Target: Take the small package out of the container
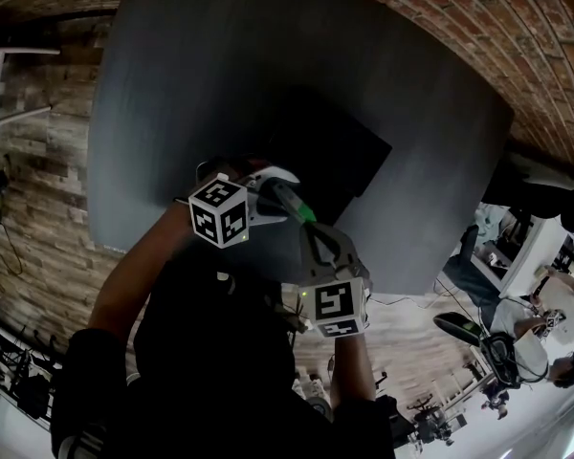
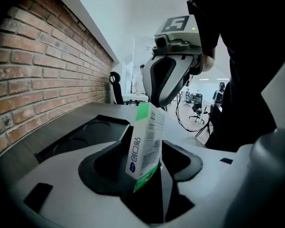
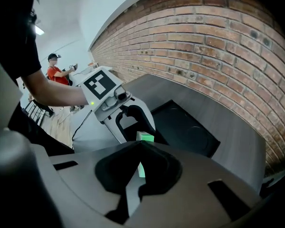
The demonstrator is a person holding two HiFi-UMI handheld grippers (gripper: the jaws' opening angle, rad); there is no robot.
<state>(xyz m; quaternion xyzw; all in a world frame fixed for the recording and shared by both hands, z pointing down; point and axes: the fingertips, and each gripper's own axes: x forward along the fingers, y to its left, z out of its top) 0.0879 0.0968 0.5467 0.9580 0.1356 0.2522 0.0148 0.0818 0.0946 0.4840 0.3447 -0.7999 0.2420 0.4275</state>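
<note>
The small package, white with green ends, stands upright between the spread jaws of the left hand-held gripper, which is released, its jaws wide at either side of it. The right hand-held gripper is clenched on the package's far end and holds it in the air. Just beyond lies the black container with round recesses, on the dark surface. A brick wall runs behind.

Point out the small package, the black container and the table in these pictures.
small package [image 2: 145, 146]: left gripper view, on its printed white side.
black container [image 3: 185, 125]: right gripper view, on its bare inner floor.
table [image 1: 172, 84]: head view, on its bare dark top.
</note>
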